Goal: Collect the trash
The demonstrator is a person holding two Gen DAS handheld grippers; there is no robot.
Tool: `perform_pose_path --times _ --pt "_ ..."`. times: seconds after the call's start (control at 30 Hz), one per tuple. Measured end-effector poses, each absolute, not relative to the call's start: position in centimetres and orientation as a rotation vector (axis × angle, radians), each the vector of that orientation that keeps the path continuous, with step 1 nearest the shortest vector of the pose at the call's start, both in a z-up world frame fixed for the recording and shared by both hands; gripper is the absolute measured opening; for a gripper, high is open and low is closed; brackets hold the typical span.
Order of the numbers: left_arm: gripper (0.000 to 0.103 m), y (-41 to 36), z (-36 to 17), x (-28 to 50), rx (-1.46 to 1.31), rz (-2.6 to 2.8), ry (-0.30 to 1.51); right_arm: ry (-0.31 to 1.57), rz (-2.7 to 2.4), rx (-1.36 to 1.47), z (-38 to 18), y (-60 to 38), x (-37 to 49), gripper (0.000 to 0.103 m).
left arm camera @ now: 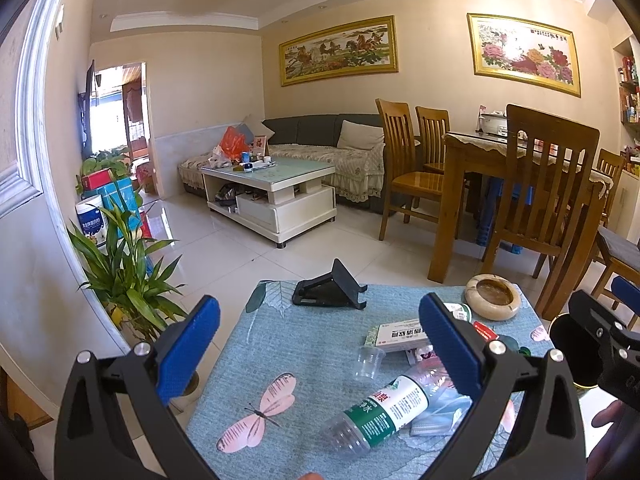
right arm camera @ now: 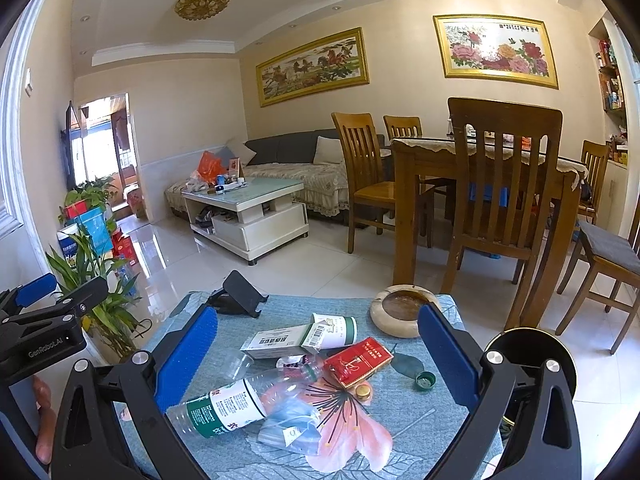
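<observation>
Both grippers hang above a small table (right arm camera: 448,396) covered in a blue cloth with a pink flower and dragonfly print, and the trash lies in a loose heap near its middle.

The left gripper (left arm camera: 320,344) has its blue fingers (left arm camera: 188,344) spread wide, with nothing between them — it sits over the left part of the table, the heap off toward its right finger. The right gripper (right arm camera: 318,354) is likewise spread wide and empty, with the heap framed between its fingers (right arm camera: 448,352) from above.

In the heap, a clear bottle (right arm camera: 224,402) with a green-and-white label lies on its side, uncapped, its neck pointing toward a red cigarette pack (right arm camera: 357,360). A crumpled clear wrapper (right arm camera: 292,428) lies just beside the bottle. A small clear cup (left arm camera: 369,362) lies tipped over next to a white box (right arm camera: 276,344), and a white-and-green carton (right arm camera: 334,330) rests against that box. A green cap (right arm camera: 425,380) and a gold cap (right arm camera: 363,391) lie apart from the bottle, near the cigarette pack.

At the far edge stand a black phone stand (left arm camera: 330,290) and a round stone ashtray (left arm camera: 493,296) — both clear of the heap. A black round bin (right arm camera: 532,364) shows just beside the table on the right.
</observation>
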State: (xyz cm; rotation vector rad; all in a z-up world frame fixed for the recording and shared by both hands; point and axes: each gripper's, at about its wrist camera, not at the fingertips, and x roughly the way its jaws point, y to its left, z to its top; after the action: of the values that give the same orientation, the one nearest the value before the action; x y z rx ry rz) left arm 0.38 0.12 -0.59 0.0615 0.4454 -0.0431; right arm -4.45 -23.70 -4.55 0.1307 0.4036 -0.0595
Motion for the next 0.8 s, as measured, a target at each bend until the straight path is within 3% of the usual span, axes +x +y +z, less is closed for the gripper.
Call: perform_pose_path --times 0.8 --pt "0.100 0.23 -0.64 0.41 0.056 -0.048 0.451 0.419 -0.063 0.128 -5.36 -24.03 -4.23 0.100"
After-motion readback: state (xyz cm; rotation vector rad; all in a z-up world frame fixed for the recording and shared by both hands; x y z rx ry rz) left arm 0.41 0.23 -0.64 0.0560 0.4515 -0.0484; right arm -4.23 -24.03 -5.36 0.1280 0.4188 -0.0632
